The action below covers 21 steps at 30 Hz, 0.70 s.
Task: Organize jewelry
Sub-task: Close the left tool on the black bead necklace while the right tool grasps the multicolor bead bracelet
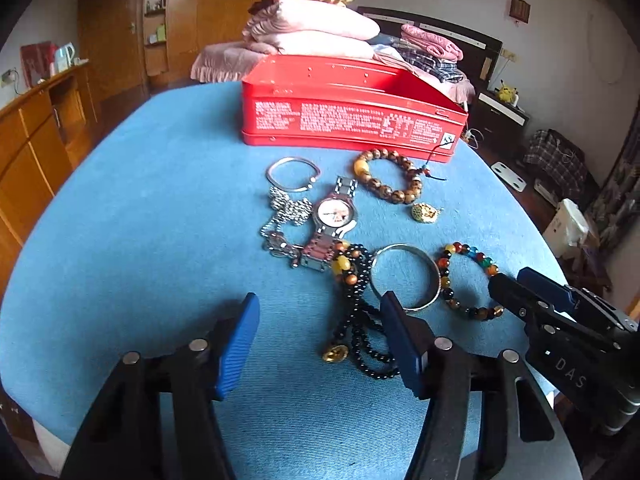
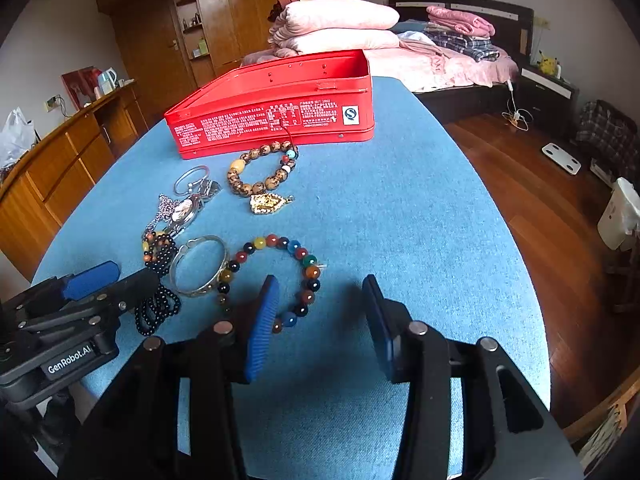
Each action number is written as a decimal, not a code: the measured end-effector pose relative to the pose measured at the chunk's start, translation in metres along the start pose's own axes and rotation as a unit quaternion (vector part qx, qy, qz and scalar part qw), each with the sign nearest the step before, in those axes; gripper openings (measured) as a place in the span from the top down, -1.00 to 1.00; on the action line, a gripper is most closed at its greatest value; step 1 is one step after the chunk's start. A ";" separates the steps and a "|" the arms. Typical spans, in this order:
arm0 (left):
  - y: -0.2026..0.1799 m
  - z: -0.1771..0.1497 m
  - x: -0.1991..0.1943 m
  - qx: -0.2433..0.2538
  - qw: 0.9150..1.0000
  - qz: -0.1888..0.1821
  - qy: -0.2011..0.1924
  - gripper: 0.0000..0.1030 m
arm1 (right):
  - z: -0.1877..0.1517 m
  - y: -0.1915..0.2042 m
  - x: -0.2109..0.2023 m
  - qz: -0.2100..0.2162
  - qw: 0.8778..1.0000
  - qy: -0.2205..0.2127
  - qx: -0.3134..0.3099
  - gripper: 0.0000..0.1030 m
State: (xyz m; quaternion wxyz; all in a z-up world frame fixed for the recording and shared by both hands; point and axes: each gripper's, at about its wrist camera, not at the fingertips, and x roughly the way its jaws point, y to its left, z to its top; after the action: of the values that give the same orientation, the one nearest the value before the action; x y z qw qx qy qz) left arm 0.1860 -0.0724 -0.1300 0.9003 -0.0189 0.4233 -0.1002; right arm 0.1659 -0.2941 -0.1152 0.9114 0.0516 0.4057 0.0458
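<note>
Centrally, a blue table (image 1: 160,200) fills both views, with an empty red tin (image 1: 352,120) at upper centre. Below it lies the jewelry: a wooden bracelet (image 1: 390,176), watch (image 1: 334,216), chain (image 1: 286,208), black beads (image 1: 356,304), silver bangle (image 1: 406,276) and colourful bracelet (image 2: 280,276). The left gripper (image 1: 320,344) stands open over the black beads, gripping nothing. The right gripper (image 2: 320,312) is open too, one finger (image 2: 262,320) inside the colourful bracelet's ring.

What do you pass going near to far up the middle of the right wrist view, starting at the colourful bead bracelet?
Multicoloured bead bracelet → gold pendant → brown wooden bead bracelet → red tin box.
</note>
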 end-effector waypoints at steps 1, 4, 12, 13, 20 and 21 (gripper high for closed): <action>-0.002 0.000 0.001 0.001 1.000 0.001 0.001 -0.20 | 0.000 0.000 0.000 0.000 1.000 0.000 0.000 0.18; -0.003 0.001 0.004 0.005 1.000 -0.002 0.004 -0.14 | 0.001 0.000 0.001 0.000 1.000 0.000 0.000 0.18; -0.001 0.005 0.005 -0.007 0.998 -0.054 0.021 0.58 | 0.001 0.000 0.002 0.000 1.000 0.000 0.001 0.17; -0.002 0.005 0.006 -0.006 0.998 -0.057 0.021 0.62 | 0.001 0.000 0.003 -0.001 1.000 0.000 0.001 0.17; 0.016 0.009 -0.003 -0.020 0.998 -0.064 0.021 0.77 | 0.002 0.001 0.004 -0.001 1.000 0.002 0.002 0.16; 0.020 0.009 -0.005 -0.024 0.998 -0.060 0.018 0.77 | 0.002 0.001 0.004 -0.002 1.000 0.003 0.000 0.16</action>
State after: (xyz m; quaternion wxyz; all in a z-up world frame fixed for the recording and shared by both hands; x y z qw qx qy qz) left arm 0.1930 -0.0524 -0.1222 0.8841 -0.0635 0.4400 -0.1440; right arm 0.1700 -0.2924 -0.1165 0.9104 0.0502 0.4082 0.0442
